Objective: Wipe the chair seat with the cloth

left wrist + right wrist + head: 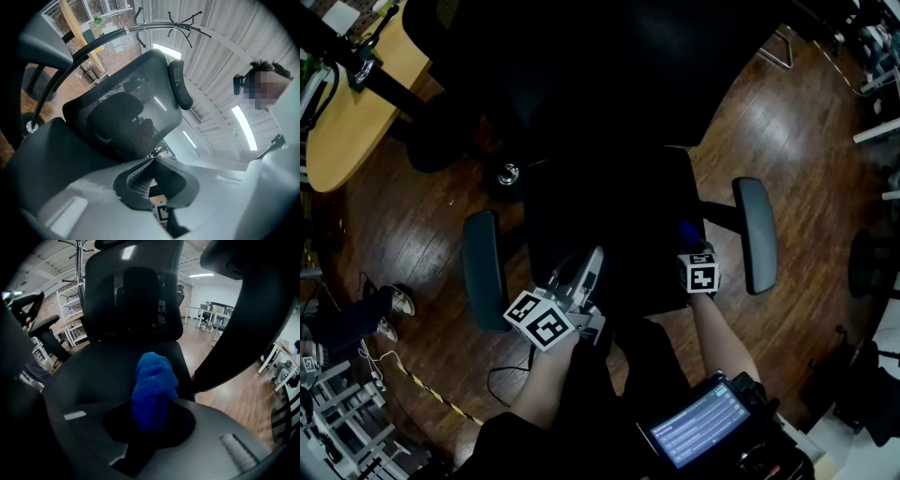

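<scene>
A black office chair fills the middle of the head view, its seat [609, 211] dark between two grey armrests. My right gripper [692, 246] is over the seat's right front part, shut on a bunched blue cloth [686, 231]. In the right gripper view the blue cloth [153, 385] sticks up between the jaws of that gripper [151, 416], over the seat [108, 369] and facing the backrest [133, 291]. My left gripper [589, 267] is over the seat's left front, shut with nothing in it. In its own view this gripper [151, 163] points at the mesh backrest [124, 112].
The armrests [483, 272] [757, 234] flank the seat. A wooden floor [797, 122] surrounds the chair, with a light round table [356, 103] at the upper left and cables at the lower left. A coat stand [180, 21] shows behind the headrest [180, 86].
</scene>
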### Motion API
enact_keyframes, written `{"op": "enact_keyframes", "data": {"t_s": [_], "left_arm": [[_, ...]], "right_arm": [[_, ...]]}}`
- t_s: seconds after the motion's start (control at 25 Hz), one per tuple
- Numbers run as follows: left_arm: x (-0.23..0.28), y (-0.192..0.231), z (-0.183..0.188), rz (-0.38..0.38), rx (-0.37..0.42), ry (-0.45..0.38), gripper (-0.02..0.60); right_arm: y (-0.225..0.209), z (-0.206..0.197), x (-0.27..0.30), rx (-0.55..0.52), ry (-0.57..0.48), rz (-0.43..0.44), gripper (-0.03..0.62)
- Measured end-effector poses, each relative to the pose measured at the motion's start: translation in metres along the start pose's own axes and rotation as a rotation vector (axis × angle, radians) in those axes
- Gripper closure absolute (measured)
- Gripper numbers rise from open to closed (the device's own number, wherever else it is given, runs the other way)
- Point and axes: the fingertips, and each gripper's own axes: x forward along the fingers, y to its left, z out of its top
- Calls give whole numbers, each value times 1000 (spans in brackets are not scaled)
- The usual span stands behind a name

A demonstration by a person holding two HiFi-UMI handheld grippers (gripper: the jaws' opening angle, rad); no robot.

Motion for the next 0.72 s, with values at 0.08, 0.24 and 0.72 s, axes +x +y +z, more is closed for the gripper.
{"op": "enact_keyframes", "data": {"t_s": [0.08, 0.24, 0.72], "left_arm": [[-2, 4, 3, 7, 3, -4, 588], [-9, 7, 13, 20, 6, -28, 588], [-60, 41, 50, 139, 33, -114, 588]], "right_arm": [[11, 4, 2, 4, -1, 19, 546], [79, 25, 9, -51, -18, 136, 546], [333, 9, 28, -149, 98, 542, 546]]}}
